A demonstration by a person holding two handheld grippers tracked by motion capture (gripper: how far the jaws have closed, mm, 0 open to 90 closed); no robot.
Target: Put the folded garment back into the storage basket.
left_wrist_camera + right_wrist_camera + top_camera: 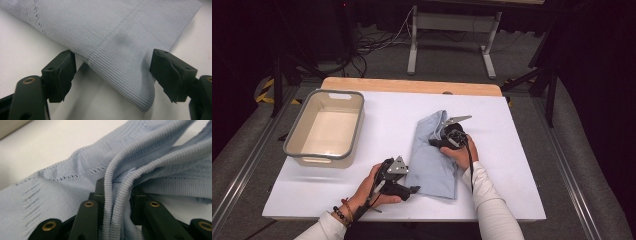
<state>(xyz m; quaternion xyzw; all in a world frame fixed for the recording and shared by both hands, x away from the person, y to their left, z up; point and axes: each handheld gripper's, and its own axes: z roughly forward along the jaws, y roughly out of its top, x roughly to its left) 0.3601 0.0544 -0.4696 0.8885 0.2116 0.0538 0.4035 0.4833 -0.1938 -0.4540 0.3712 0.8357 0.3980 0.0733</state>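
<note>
We have a light blue garment lying folded near the middle of the white worktop, with a grey-rimmed bin standing well apart at the far left. Our right tool is clamped on the ribbed edges at the garment's far end; in the right gripper view the two ribbed bands run down between the black jaws, bunched tight. Our left tool stands wide, its jaws either side of the garment's near corner, with neither pad pressing on the cloth. As we judge it, the step in hand is to take that near corner so both ends are held for a fold or a lift toward the bin. To do it well, we should slide the left tool forward low along the worktop so the lower jaw goes under every layer of the corner, not just the top one, and close only once the hem is deep between the pads. We would keep the right tool's grip firm and level meanwhile, since pulling early could drag the cloth away from the left jaws or spoil the fold.
</note>
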